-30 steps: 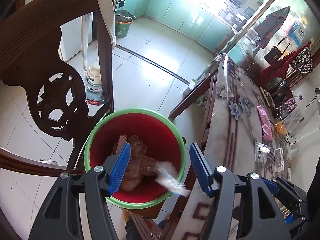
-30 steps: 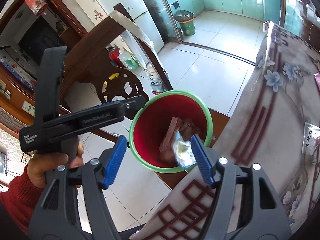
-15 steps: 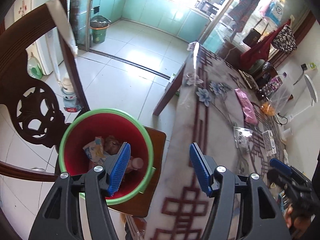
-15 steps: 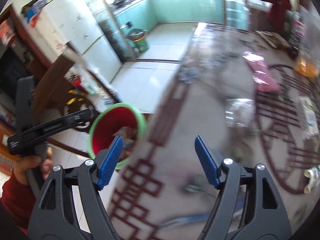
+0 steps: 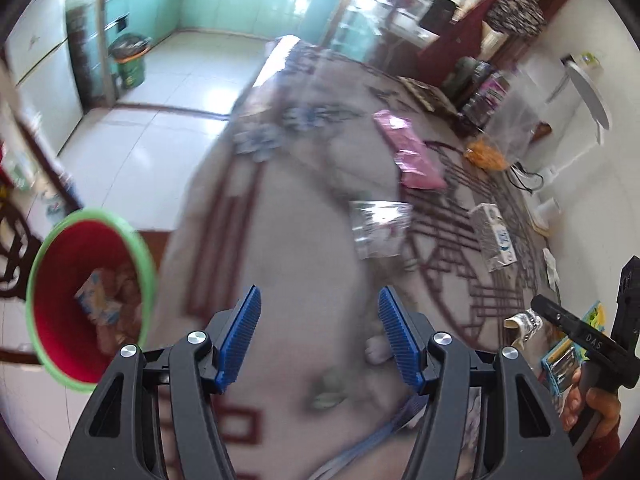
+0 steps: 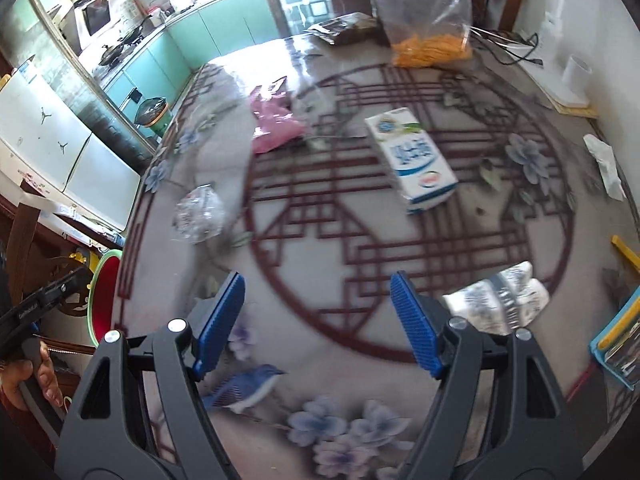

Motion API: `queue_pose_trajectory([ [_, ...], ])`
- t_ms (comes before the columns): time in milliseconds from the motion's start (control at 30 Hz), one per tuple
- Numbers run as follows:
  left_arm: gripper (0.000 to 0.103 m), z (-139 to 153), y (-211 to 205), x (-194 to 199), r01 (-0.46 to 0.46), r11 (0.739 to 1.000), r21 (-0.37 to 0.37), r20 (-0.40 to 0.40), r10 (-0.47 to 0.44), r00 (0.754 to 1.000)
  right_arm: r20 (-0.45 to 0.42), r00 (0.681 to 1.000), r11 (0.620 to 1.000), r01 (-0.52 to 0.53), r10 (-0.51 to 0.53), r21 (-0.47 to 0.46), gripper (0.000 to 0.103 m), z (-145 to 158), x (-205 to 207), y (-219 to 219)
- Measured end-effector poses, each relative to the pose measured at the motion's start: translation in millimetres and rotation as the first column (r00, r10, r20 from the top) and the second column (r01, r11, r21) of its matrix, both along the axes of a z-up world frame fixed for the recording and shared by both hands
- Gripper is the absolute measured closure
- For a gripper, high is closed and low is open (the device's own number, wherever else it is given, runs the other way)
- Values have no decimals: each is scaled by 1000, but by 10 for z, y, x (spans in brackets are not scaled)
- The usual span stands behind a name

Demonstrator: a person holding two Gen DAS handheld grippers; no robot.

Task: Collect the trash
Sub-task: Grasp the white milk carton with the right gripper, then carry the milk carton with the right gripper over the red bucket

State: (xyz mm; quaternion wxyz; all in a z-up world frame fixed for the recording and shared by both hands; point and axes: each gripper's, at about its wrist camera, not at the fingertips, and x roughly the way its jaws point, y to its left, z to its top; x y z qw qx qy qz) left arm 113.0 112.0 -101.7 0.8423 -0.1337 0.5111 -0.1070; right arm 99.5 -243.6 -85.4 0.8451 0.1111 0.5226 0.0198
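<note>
The patterned tabletop (image 6: 460, 248) fills both views, and off its left edge stands the red bin with a green rim (image 5: 86, 292), wrappers lying inside it. Trash lies across the tabletop: a milk carton (image 6: 412, 164) near the middle, a pink packet (image 6: 276, 120) toward the far left edge, a crumpled clear wrapper (image 6: 198, 216) by the left edge, and a crushed white wrapper (image 6: 500, 300) toward the near right. The left gripper (image 5: 318, 338) hangs over the left edge with jaws apart and empty; the right gripper (image 6: 318, 322), over the near part, is likewise apart with nothing between its pads, its jaws having just been opening.
</note>
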Motion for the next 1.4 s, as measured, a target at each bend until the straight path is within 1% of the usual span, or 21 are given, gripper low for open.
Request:
queue_pose_trajectory([
  [100, 46, -43, -497, 252, 65, 997, 31, 29, -66, 997, -15, 1000, 1000, -2, 3, 9, 30, -72, 34, -293],
  [133, 47, -104, -677, 368, 82, 995, 53, 27, -83, 996, -19, 1000, 1000, -5, 5, 12, 30, -93, 35, -366],
  [167, 49, -161, -802, 460, 91, 993, 75, 15, -92, 996, -23, 1000, 1000, -7, 8, 15, 30, -111, 51, -434],
  [200, 53, -214, -886, 530, 96, 991, 91, 1, -97, 995, -26, 1000, 1000, -9, 9, 18, 30, -142, 84, -480],
  [267, 60, -374, -1049, 685, 101, 988, 113, -47, -96, 994, -29, 1000, 1000, -10, 11, 27, 30, -137, 123, -576],
  [300, 68, -437, -1087, 735, 97, 988, 118, -69, -90, 994, -28, 1000, 999, -9, 10, 33, 30, -144, 157, -654],
  [333, 79, -492, -1113, 777, 90, 989, 119, -87, -80, 993, -27, 1000, 999, -7, 8, 37, 30, -142, 191, -708],
  [433, 101, -563, -1143, 816, 73, 992, 105, -127, -60, 990, -24, 1000, 999, -12, 13, 45, 27, -159, 358, -849],
  [500, 102, -547, -1161, 794, 72, 991, 113, -130, -57, 990, -21, 1000, 999, -23, 24, 40, 27, -191, 515, -896],
  [600, 103, -460, -1185, 733, 66, 989, 132, -111, -52, 992, -24, 999, 998, -41, 42, 40, 27, -290, 798, -937],
  [733, 103, -324, -1190, 702, 49, 992, 118, -93, -38, 995, -58, 995, 997, -77, 78, 17, 27, -527, 1118, -881],
  [900, 103, -118, -1197, 621, 43, 993, 113, -59, -37, 998, -94, 991, 996, -93, 91, -14, 27, -755, 1295, -816],
  [967, 103, -54, -1178, 584, 41, 993, 107, -50, -36, 998, -105, 990, 996, -94, 93, -3, 36, -799, 1304, -809],
  [1000, 103, -22, -1162, 559, 39, 994, 103, -46, -34, 998, -109, 989, 995, -96, 96, 2, 48, -806, 1300, -807],
  [1100, 103, 55, -1116, 483, 36, 995, 95, -35, -33, 999, -119, 988, 995, -98, 100, 18, 50, -773, 1232, -802],
  [1233, 103, 142, -1085, 352, 41, 994, 102, -17, -39, 999, -74, 994, 996, -82, 85, 43, 50, -543, 995, -787],
  [1400, 103, 181, -1026, 124, 55, 995, 80, -8, -55, 998, -43, 996, 994, -80, 84, 74, 51, -301, 638, -685],
])
